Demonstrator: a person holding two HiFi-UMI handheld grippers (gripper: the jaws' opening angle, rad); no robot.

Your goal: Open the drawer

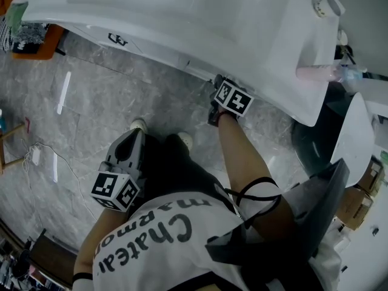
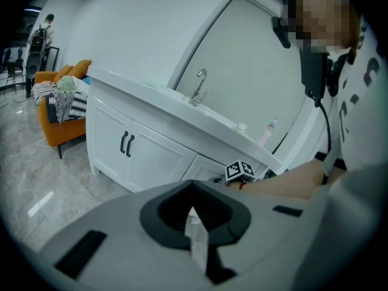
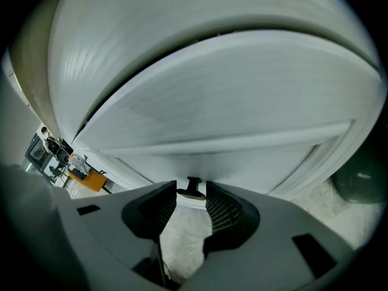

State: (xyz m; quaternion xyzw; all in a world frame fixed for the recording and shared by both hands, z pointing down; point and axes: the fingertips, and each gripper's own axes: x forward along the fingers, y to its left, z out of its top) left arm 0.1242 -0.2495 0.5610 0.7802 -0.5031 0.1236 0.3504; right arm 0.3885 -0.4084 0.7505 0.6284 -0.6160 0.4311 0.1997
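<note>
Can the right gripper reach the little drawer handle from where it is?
Probably yes. The right gripper has its jaws apart, and the dark drawer handle sits just past their tips with nothing in between. It likely needs only a small push forward.

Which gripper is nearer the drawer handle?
Right. The right gripper has its open jaws at the drawer handle; the left gripper hangs back, away from the vanity.

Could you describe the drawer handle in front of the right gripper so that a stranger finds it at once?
Find the white vanity cabinet. On its drawer front, straight ahead of the right gripper, sits one small dark handle. Unlike the two upright black handles paired on the cabinet doors, it stands alone, framed by the open fingers.
</note>
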